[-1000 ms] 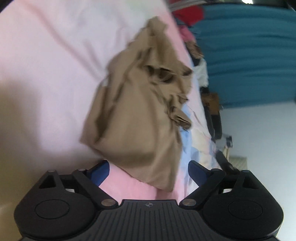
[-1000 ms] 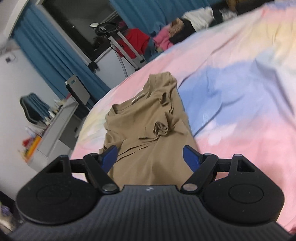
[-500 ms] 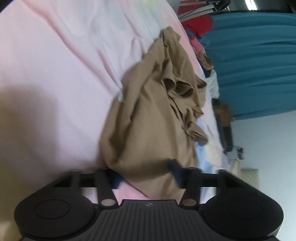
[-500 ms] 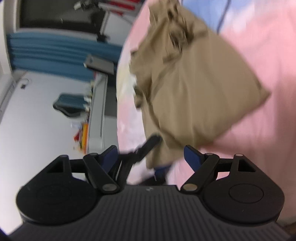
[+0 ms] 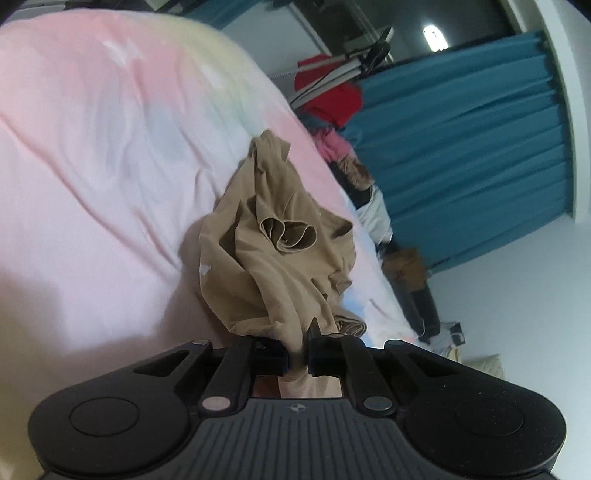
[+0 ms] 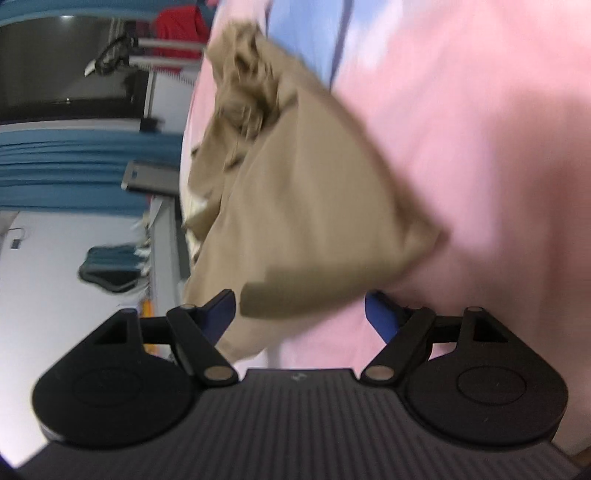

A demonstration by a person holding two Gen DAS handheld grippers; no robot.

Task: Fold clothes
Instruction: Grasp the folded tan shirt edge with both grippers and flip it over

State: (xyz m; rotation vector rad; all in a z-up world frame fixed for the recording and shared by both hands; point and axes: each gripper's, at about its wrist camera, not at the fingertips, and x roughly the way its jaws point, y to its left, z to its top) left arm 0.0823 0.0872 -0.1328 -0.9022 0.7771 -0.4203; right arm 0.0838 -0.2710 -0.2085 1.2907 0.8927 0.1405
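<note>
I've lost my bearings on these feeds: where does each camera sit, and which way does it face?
Left wrist: on the left gripper, looking along its fingers, shut on the tan shirt, over the pink bedspread toward blue curtains.
Right wrist: on the right gripper, open, facing a blurred corner of the shirt, with a desk beyond.
Shared: shirt, bedspread, curtains, red garment.

Lighting: soft, even indoor light, with one ceiling lamp [image 5: 431, 36] glaring white at the top of the left wrist view and a dim shadow falling on the bedsheet [image 5: 92, 177] at lower left. Right wrist view was heavily motion-blurred, the tan garment [image 6: 306, 206] smeared. Both views showed strong fisheye bending with dark corners.
</note>
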